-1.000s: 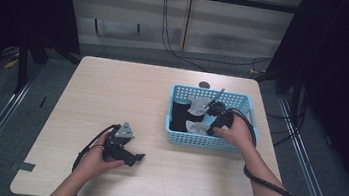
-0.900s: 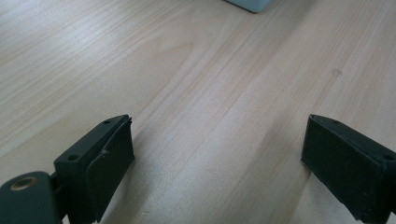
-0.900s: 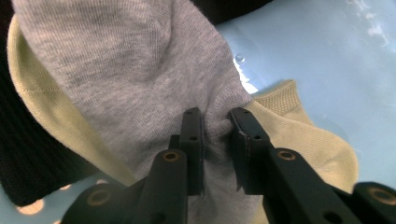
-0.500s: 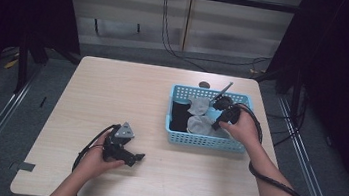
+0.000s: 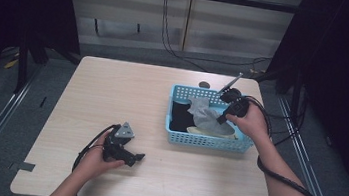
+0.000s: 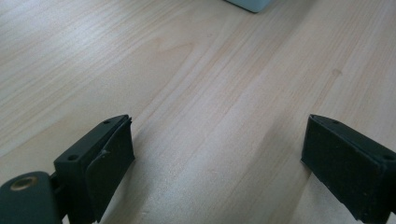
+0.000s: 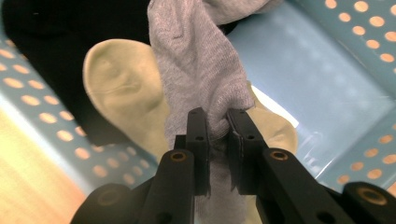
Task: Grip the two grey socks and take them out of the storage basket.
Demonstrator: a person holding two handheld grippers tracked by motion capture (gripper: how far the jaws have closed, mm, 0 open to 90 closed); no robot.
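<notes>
1. Pinching a grey sock, the right gripper has its fingers closed nearly together on a bunched fold of the knit, with fabric showing both above and below the grip. Judging by this hold, the sock is being lifted out of the basket rather than pushed around inside it.
2. The sock hangs over the blue perforated basket, which sits near the right edge of the table, about midway between its far and near edges. In the high view the sock's upper part rises over the basket's middle, and the right gripper holds it from the basket's right end.
3. Under the grey sock lie a cream sock and a black garment, both on the basket floor. The cream sock rests just behind the held fold, possibly touching it, so a slow pull seems wise to avoid dragging it along.
4. The left gripper rests low on the table toward the near left corner, well apart from the basket. Its fingers stand wide open around bare wood and hold nothing, which reads as waiting, perhaps ready to receive or straighten the sock.
5. A small dark round object lies on the table just beyond the basket's far edge; what it is cannot be told.
</notes>
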